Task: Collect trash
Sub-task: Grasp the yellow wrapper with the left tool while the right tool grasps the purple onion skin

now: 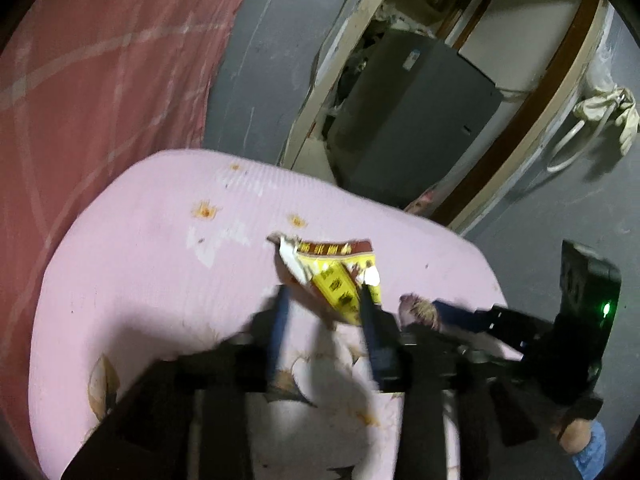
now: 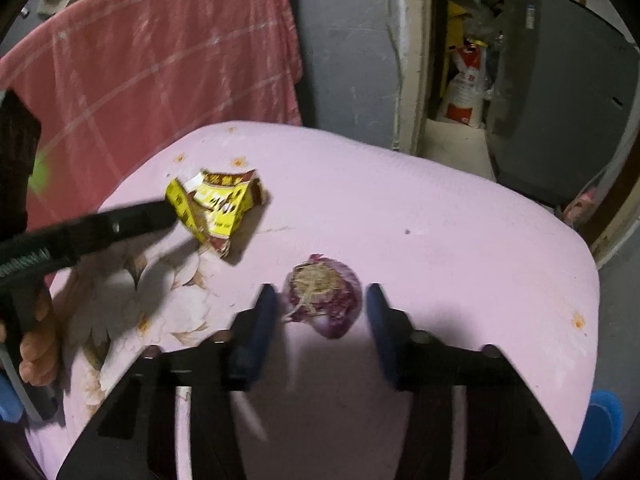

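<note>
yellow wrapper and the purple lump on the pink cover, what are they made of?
Yellow wrapper: thin printed paper or foil-lined plastic, judging by sharp creases and torn white edges. Purple lump: likely an onion end, papery purple skin with dry straw-coloured roots. Pink cover: matte ribbed cloth.

We see a table covered with a pink cloth (image 2: 440, 208); the cloth carries small orange flower prints and a large pale floral motif near the front edge. Behind the table, a red blanket (image 2: 160, 64) with a pale line pattern hangs down. To its right stands a grey wall (image 2: 348, 52), scuffed in places. A doorway with a cream frame (image 2: 412, 60) opens beyond the wall. Inside it we see a dark grey cabinet (image 2: 560, 92) and a white-and-red sack (image 2: 466, 92) on the floor. Lighting is dim; hard shadows fall on the cloth. In the left wrist view, a pale rag (image 1: 608, 112) hangs on the wall right of the doorway.
</note>
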A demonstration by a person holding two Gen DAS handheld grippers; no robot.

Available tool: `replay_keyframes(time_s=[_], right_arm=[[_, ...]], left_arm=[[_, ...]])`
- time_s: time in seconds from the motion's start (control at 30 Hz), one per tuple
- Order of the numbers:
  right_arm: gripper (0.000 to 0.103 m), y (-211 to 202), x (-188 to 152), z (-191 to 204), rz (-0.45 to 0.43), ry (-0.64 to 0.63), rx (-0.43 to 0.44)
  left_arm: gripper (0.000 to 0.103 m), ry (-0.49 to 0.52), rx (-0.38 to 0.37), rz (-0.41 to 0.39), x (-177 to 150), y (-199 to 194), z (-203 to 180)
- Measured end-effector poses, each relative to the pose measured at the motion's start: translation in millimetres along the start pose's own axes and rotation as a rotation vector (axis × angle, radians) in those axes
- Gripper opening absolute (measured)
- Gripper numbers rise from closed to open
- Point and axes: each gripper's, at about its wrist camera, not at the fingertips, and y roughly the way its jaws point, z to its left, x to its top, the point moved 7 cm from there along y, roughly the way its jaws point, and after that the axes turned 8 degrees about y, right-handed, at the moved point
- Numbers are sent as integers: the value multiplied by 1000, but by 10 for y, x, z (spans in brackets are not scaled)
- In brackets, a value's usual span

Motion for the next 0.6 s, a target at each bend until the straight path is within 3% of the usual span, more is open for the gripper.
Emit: replay_keyframes(time_s=[0.2, 0.47, 0.53, 0.6], right_arm=[[33, -80, -30, -2, -17, 11, 28], [32, -143, -26, -54, -47, 44, 28], [32, -146, -30, -57, -46, 34, 26], [32, -151, -28, -50, -49, 26, 18]], left_arm=[[38, -5, 50, 48, 79, 181, -3], [38, -115, 34, 67, 148, 371, 56], [36, -107, 30, 73, 148, 383, 33], [28, -101, 22, 78, 141, 393, 6]])
